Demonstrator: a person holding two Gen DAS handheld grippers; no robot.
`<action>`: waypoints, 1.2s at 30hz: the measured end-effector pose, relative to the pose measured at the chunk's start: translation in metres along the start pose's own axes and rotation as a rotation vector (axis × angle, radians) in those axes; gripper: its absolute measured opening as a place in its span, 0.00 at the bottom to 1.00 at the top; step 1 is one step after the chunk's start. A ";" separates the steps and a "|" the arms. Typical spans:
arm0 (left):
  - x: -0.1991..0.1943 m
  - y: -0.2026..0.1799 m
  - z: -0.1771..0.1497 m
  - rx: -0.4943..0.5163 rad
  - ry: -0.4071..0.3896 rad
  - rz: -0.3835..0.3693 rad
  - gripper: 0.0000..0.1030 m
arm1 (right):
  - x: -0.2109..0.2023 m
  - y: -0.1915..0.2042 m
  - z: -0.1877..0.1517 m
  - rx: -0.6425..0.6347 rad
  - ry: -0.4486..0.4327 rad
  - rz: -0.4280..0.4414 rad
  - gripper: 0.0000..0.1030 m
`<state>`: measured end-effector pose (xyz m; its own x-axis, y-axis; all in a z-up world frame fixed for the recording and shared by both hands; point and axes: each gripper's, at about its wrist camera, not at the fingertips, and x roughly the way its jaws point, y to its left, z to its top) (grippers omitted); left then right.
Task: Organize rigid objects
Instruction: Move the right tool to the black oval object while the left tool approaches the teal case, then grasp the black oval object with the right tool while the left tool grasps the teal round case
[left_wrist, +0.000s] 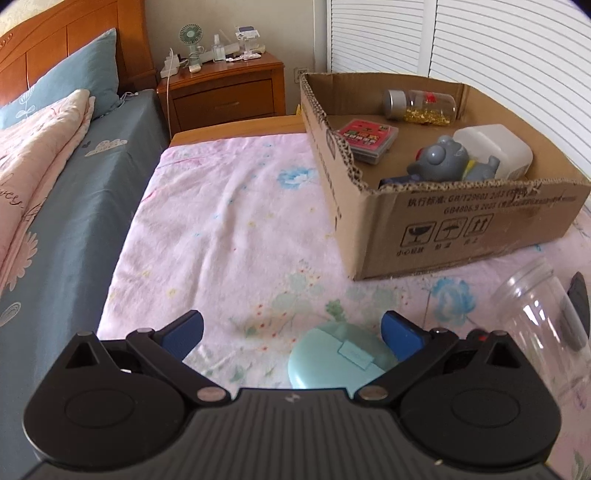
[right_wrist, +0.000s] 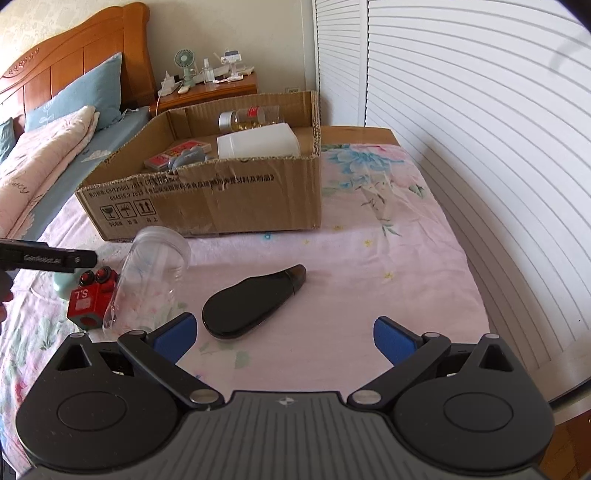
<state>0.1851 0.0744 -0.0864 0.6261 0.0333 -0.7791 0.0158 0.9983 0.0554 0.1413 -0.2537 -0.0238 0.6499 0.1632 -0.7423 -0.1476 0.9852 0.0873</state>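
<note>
1. The floral pink sheet (right_wrist: 369, 258) covers the surface on which everything rests, with a bed (left_wrist: 55, 206) running along its left side.
2. The cardboard box (left_wrist: 461, 221) sits open at the far part of the sheet; inside it lie a white container (left_wrist: 495, 147), a grey toy figure (left_wrist: 443, 158), a red card case (left_wrist: 369, 138) and a clear bottle with a silver cap (left_wrist: 421, 105) lying on its side.
3. The clear plastic jar (right_wrist: 151, 277) lies tipped on the sheet in front of the box, just left of the right gripper's left finger.
4. The black oval case (right_wrist: 251, 299) lies flat on the sheet ahead of the right gripper (right_wrist: 284, 338), nearer its left finger than its right; the jaws stand wide apart and grasp nothing.
5. The mint-green case (left_wrist: 340, 356) lies on the sheet between the blue pads of the left gripper (left_wrist: 295, 332), close against the right pad; the jaws are spread wide and hold nothing.
6. The red block (right_wrist: 90, 301), marked "TS" and bearing two round knobs, sits just left of the jar, touching or nearly touching its wall.
</note>
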 end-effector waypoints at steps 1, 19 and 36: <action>-0.003 0.000 -0.004 0.003 -0.002 0.009 0.99 | 0.002 0.000 0.000 -0.001 0.003 0.004 1.00; -0.024 0.006 -0.041 -0.002 -0.002 -0.024 0.99 | 0.024 -0.004 -0.009 -0.245 0.061 0.063 1.00; -0.019 0.016 -0.033 0.102 -0.038 -0.187 0.77 | 0.049 -0.001 0.011 -0.378 0.071 0.183 1.00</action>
<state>0.1474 0.0910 -0.0918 0.6340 -0.1560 -0.7575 0.2122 0.9769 -0.0236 0.1817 -0.2458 -0.0532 0.5366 0.3165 -0.7822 -0.5276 0.8493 -0.0182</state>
